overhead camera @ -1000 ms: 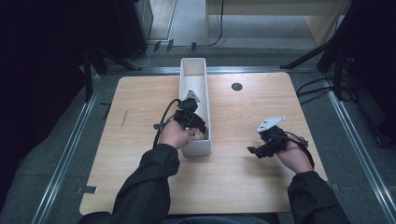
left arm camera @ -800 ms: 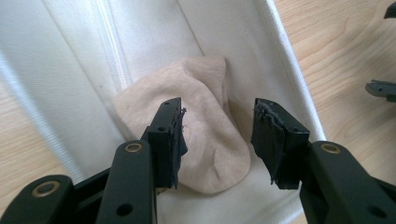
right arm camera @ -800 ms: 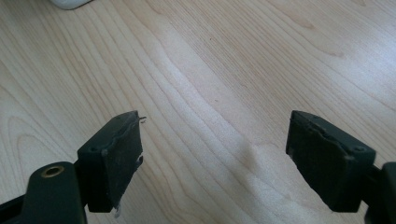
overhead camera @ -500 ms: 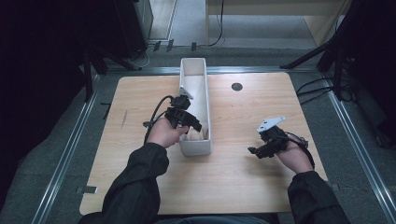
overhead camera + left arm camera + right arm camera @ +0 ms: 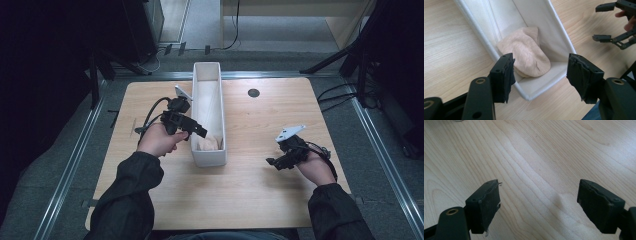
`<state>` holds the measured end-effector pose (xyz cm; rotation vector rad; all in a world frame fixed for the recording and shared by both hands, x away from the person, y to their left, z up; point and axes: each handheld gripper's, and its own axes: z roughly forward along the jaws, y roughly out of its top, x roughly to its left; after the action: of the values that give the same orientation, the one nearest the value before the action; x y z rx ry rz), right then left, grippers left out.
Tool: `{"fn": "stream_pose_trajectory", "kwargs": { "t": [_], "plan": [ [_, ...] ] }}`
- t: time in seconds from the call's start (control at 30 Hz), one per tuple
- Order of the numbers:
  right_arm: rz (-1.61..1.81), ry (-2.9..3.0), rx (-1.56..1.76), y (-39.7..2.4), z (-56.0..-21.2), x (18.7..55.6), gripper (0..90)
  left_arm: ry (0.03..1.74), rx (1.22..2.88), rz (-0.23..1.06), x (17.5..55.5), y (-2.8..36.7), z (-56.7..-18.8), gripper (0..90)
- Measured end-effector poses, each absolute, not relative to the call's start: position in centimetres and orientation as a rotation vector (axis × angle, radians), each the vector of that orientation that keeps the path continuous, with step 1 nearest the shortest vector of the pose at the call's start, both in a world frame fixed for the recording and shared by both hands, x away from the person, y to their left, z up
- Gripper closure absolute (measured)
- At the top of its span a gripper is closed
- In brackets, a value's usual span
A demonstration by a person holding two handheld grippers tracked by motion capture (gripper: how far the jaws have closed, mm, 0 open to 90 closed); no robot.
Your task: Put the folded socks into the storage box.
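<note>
Lying bunched at the near end of the long white bin, a beige cloth rests against the bin's floor and its left wall, clear of both grippers. The left gripper hangs just beside the bin's left rim, above the wooden surface, tilted so that it looks down into the near end. Its fingers have just been opening and now stand wide apart with nothing between them; in the left gripper view the cloth lies beyond and below the gap, nearer the left finger than the right, touching neither. The bin's near corner sits under that gap too.

Well off to the right, the right gripper is held low over bare wood, apart from the bin. Its fingers are spread wide as well and hold nothing; plain wood grain shows between them in the right gripper view. From the left gripper view the right gripper appears farther off at the upper right edge, its two black fingers parted.

A round dark hole sits in the surface beyond the bin's right side.
</note>
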<state>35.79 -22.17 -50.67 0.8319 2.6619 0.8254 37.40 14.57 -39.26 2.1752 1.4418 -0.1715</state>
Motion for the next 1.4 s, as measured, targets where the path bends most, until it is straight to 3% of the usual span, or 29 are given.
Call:
{"fn": "stream_pose_trajectory", "kwargs": {
  "t": [0.57,1.4],
  "plan": [
    [0.817,2.663,0.842,-22.3,-50.7,35.8,18.5,1.381,2.185,-0.144,36.3,18.1,-39.9,34.8],
    [0.822,2.667,0.857,-22.5,-50.7,35.7,18.5,1.418,2.097,-0.128,35.4,22.7,-46.1,34.1]
  ]
}}
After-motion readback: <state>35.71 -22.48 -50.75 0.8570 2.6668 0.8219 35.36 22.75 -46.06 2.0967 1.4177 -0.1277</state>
